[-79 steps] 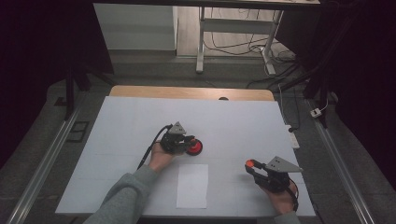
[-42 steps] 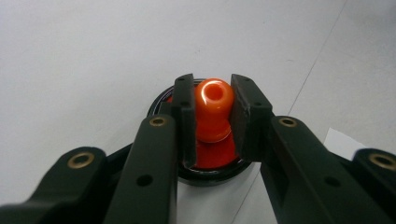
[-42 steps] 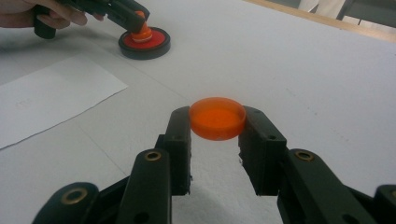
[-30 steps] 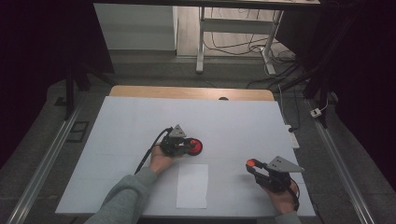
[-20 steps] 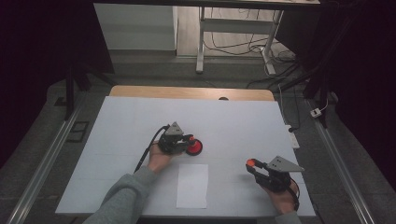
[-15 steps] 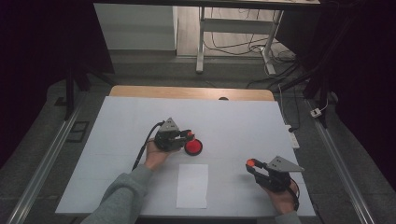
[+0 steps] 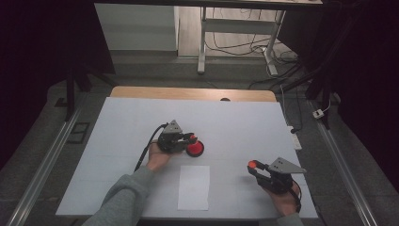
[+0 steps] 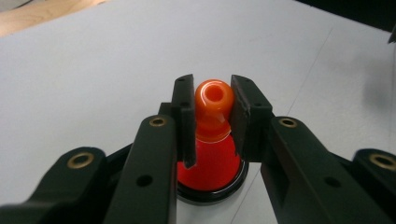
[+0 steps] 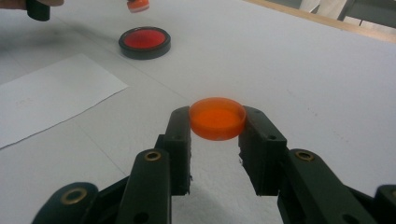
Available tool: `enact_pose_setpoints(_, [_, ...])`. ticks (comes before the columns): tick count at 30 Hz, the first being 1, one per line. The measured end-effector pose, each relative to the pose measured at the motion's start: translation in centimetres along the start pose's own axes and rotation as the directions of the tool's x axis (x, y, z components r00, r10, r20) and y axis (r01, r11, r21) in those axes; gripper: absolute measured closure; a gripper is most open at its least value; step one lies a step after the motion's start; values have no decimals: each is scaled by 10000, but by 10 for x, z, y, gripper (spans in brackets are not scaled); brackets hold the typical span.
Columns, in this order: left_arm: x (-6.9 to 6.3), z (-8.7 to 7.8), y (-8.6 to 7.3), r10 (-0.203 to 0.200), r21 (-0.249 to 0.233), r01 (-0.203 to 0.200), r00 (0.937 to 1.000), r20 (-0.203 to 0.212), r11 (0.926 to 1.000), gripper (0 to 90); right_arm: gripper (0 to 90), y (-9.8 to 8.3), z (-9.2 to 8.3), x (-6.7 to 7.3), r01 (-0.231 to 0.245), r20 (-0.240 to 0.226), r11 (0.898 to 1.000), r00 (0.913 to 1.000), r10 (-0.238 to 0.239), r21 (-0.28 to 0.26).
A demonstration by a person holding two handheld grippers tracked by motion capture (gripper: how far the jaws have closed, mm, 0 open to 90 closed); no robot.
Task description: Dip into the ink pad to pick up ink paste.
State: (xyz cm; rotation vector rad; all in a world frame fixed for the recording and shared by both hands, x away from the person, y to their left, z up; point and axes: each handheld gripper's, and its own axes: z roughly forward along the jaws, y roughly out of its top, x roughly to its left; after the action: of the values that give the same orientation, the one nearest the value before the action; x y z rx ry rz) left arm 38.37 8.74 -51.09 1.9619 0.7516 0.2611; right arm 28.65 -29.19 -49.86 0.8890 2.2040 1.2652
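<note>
Orange stamp [image 8: 214, 109], glossy, round knob on a flared body, sits clamped between the left gripper [image 7: 175, 139] jaws just above a red ink pad [image 7: 195, 149] in a black rim, near the surface [image 7: 244, 122] centre. Left hand [image 7: 157, 157] holds the jaws pointing toward 3 o'clock. Right gripper [image 7: 273, 174], at 5 o'clock, pinches a flat orange lid [image 9: 217, 117], jaws aimed at 9 o'clock. White paper sheet [image 7: 194, 186] lies at 6 o'clock, between both hands, unobstructed.
</note>
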Motion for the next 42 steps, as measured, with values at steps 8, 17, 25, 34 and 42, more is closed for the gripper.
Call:
enact_pose_setpoints(8, [3, 12, -8, -72, 442, 74, 10000, -47, 9990, 720, 645, 0, 0, 0, -31, -1, 10000, 10000, 31, 22])
enact_pose_setpoints(17, [2, 20, -14, 28, 814, -19, 9999, -102, 9967, 721, 646, 0, -1, -1, -68, -16, 10000, 10000, 68, -52])
enact_pose_setpoints(25, [2, 20, -14, 86, 893, -75, 9999, -114, 9960, 721, 646, 0, -1, -1, -61, -10, 10000, 10000, 61, -68])
enact_pose_setpoints(34, [-3, 20, -12, 420, 1056, -380, 9985, -363, 9937, 722, 646, 1, -2, 0, -29, 0, 10000, 10000, 29, -55])
enact_pose_setpoints(42, [-5, 21, -14, 448, 957, -399, 9978, -489, 9946, 723, 646, 1, -2, 1, -34, 4, 10000, 10000, 34, -53])
